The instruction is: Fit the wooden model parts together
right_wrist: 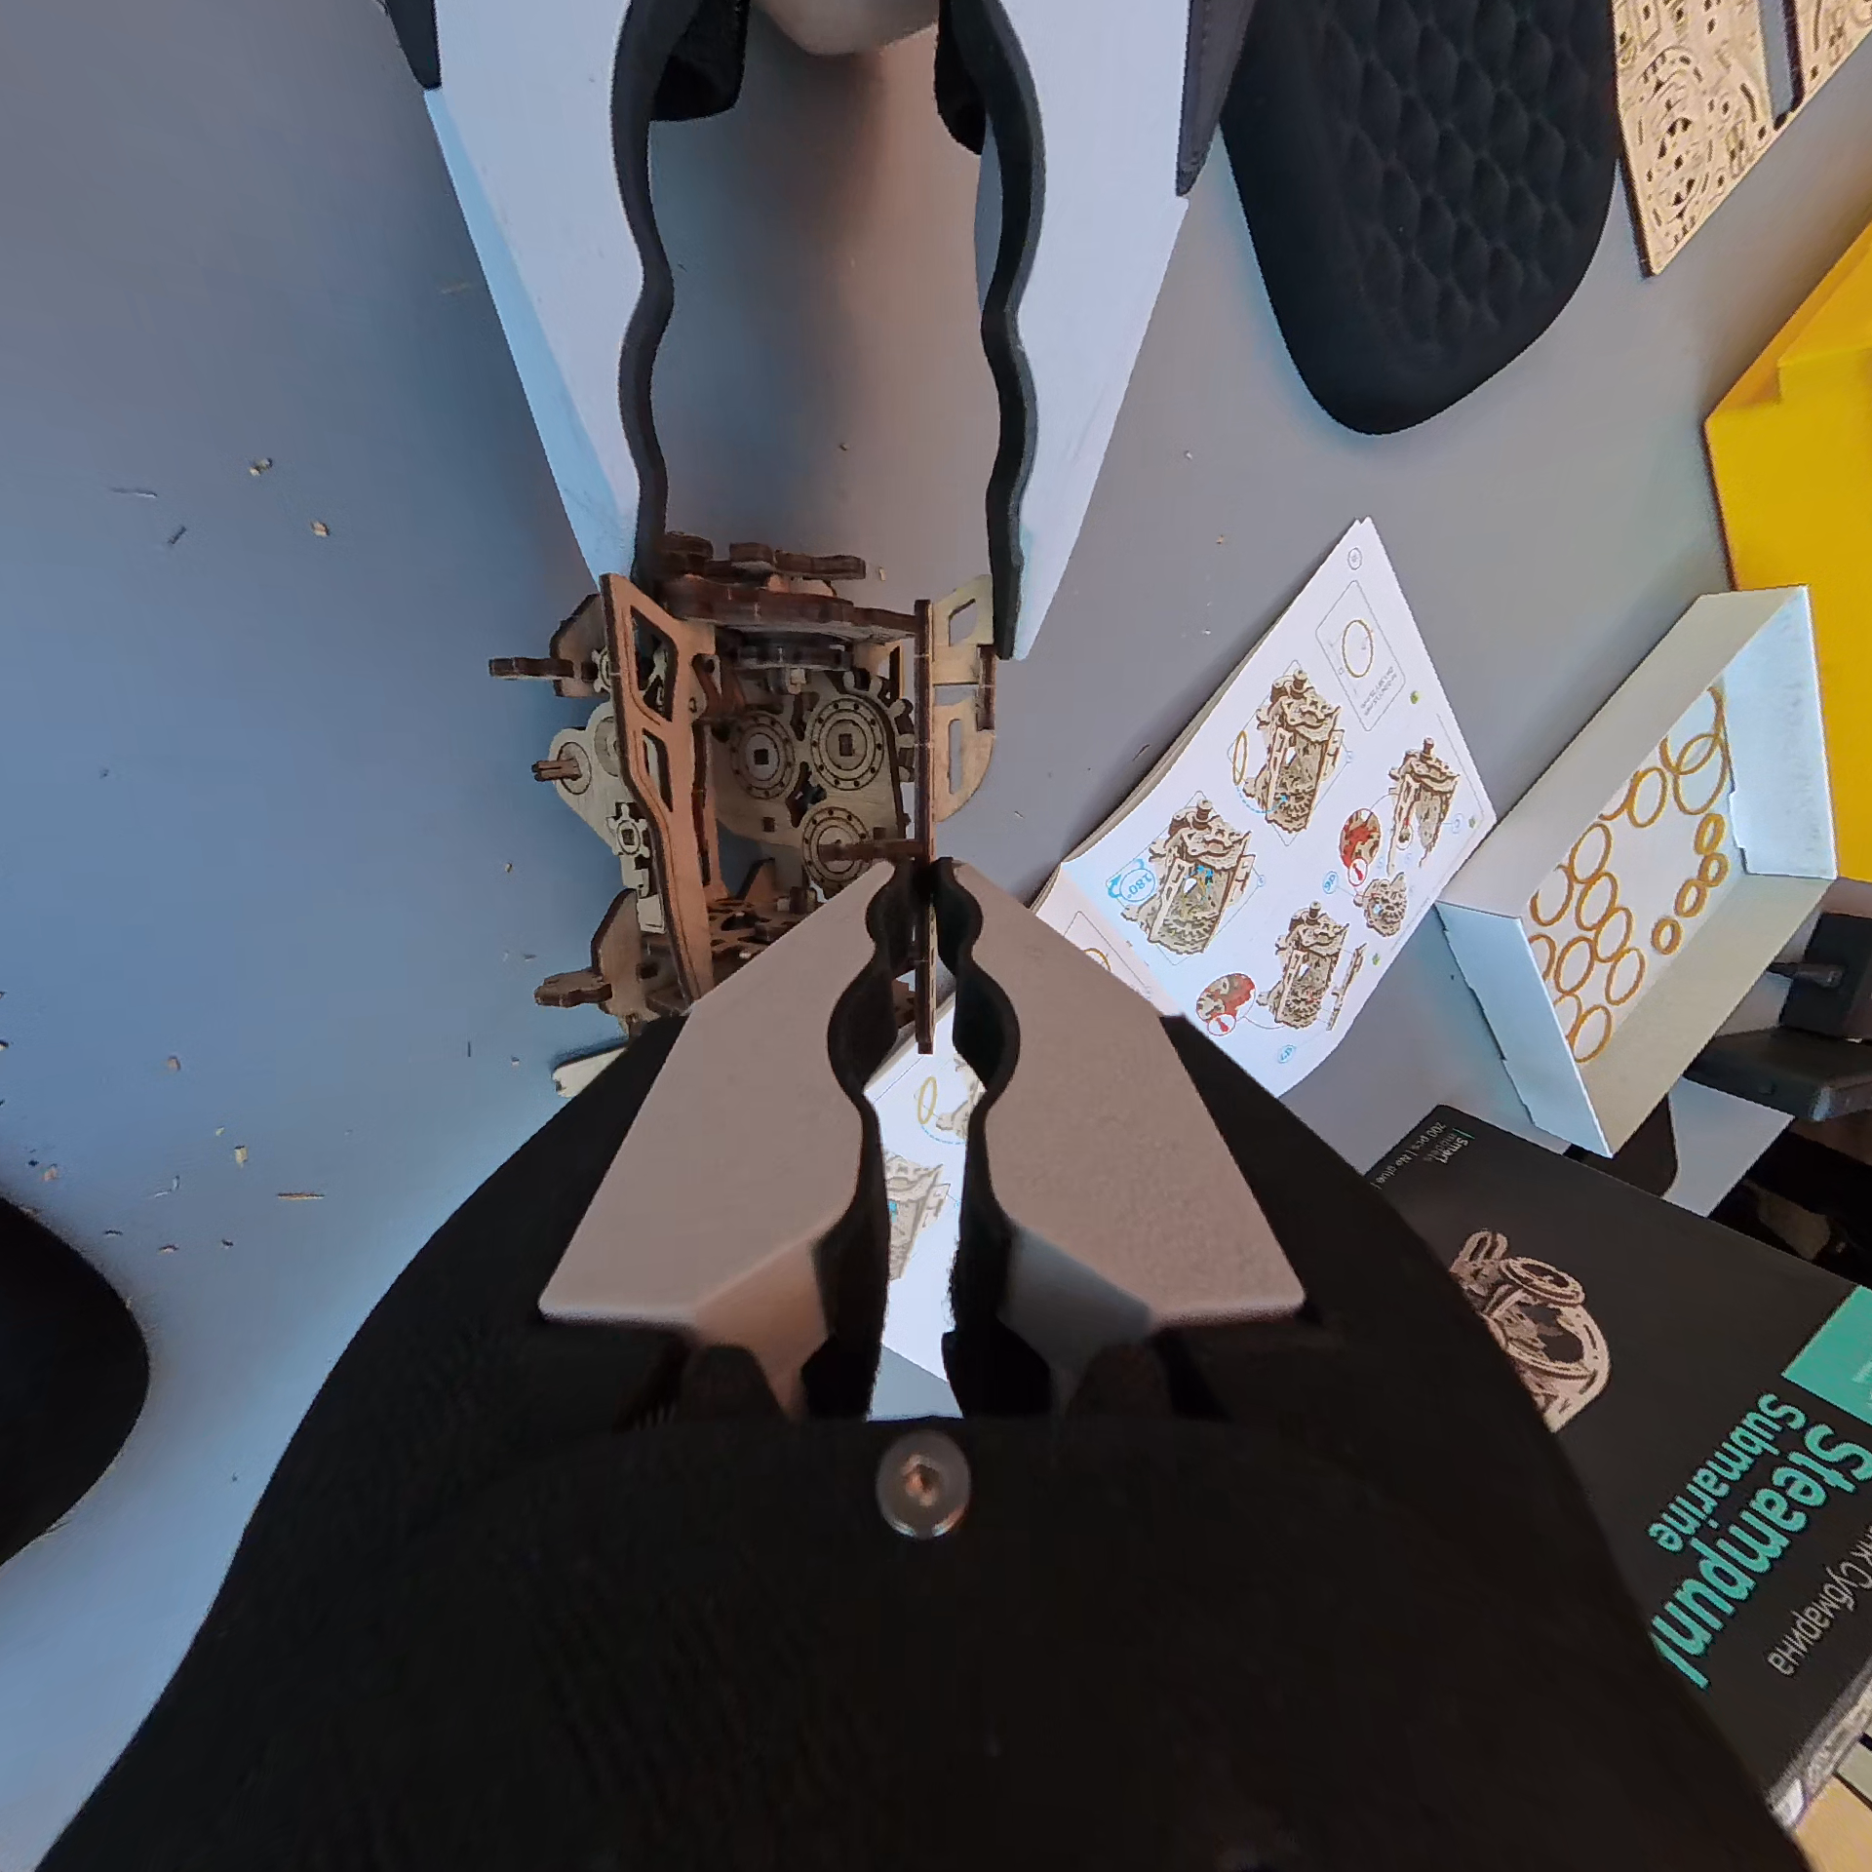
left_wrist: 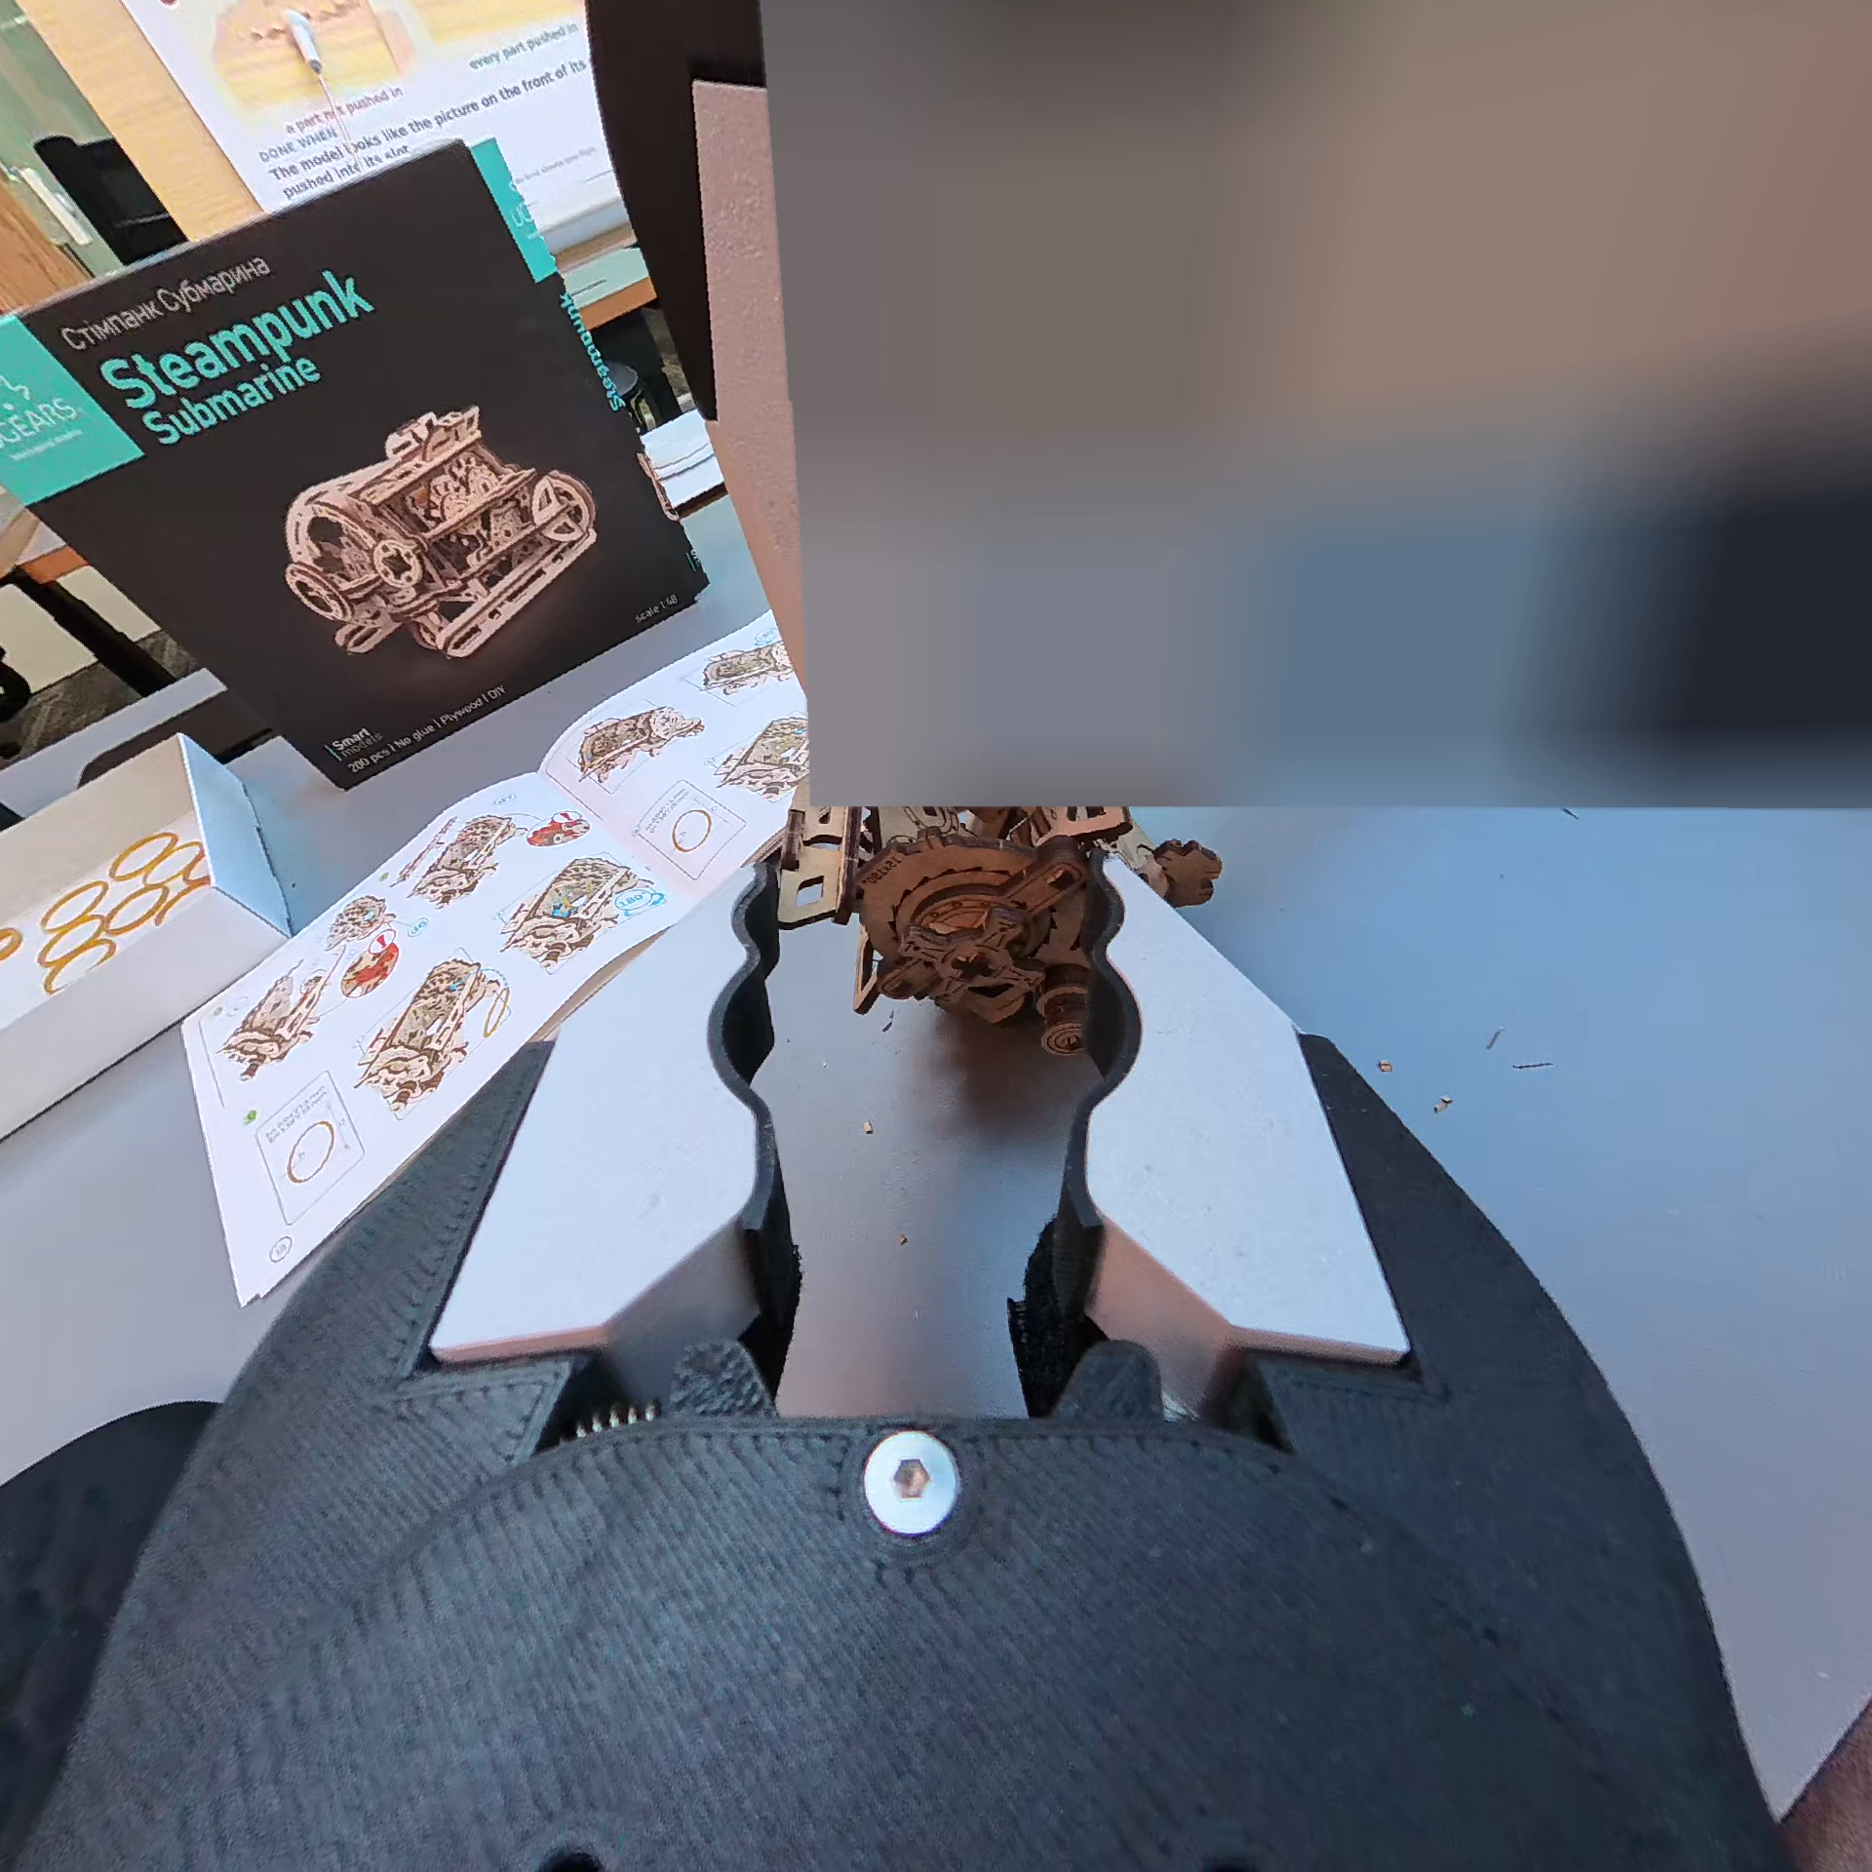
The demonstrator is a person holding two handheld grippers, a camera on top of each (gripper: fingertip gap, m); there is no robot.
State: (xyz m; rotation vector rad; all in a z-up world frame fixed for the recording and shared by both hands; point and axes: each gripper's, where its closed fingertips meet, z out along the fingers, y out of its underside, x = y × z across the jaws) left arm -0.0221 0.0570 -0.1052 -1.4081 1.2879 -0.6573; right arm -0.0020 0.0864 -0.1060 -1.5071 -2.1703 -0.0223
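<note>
The partly built wooden model [left_wrist: 972, 942] stands on the grey table [left_wrist: 1519, 1013]. It has gears and side frames. My left gripper [left_wrist: 932, 891] straddles its near end, with a finger against each side. From the right wrist view it [right_wrist: 826, 598] reaches in from the top onto the model [right_wrist: 770, 770]. My right gripper [right_wrist: 917, 891] is shut on a thin flat wooden panel [right_wrist: 924, 972], seen edge-on. The panel stands upright against the model's right side. A blurred patch hides the right gripper in the left wrist view.
An open instruction booklet [left_wrist: 456, 962] [right_wrist: 1266, 861], the dark kit box [left_wrist: 334, 456] [right_wrist: 1671, 1519] and a white tray of yellow rings [left_wrist: 111, 912] [right_wrist: 1641, 881] lie beside the model. A black padded cushion [right_wrist: 1418, 203], a sheet of wooden parts [right_wrist: 1702, 101] and a yellow object [right_wrist: 1803, 456] lie farther off. The left gripper's tips are roughly 4 centimeters from the right gripper's. My left tips are roughly 35 centimeters from the yellow object [right_wrist: 1803, 456].
</note>
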